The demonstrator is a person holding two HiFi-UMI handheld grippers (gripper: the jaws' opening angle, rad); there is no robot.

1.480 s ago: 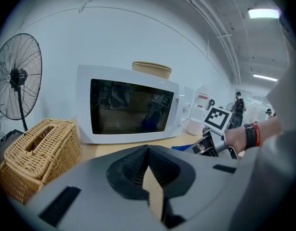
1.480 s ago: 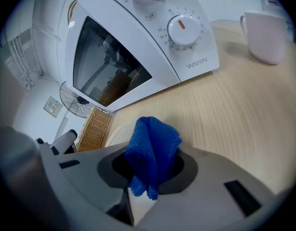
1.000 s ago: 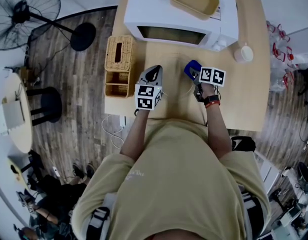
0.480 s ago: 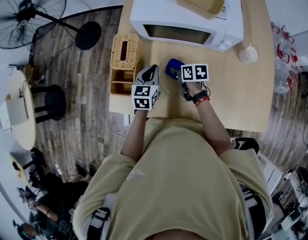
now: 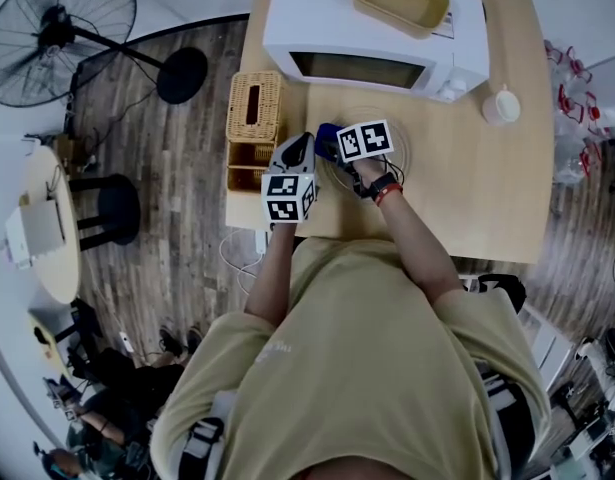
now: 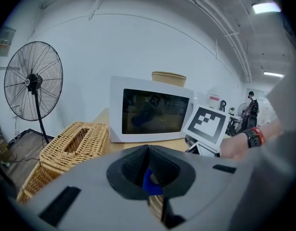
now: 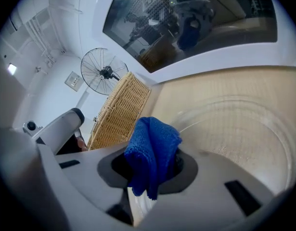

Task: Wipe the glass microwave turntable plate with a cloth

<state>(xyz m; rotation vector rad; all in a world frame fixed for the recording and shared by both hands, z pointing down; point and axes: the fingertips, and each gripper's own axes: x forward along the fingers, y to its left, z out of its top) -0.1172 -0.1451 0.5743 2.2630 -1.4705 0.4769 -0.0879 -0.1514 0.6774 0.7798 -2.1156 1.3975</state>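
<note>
Head view: the right tongs (image 5: 328, 142), clamped on a blue cloth (image 5: 324, 134), have been swept from the right of the glass turntable plate (image 5: 400, 146) to its left edge, beside the left tongs (image 5: 307, 146). The plate lies on the desk (image 5: 467, 188) before the microwave (image 5: 372, 23).

Left gripper view: the left tongs are pinched to a slit, seemingly on the plate's rim.

Right gripper view: the cloth is bunched between closed jaws, over the plate.

One wiping pass is judged done.
</note>
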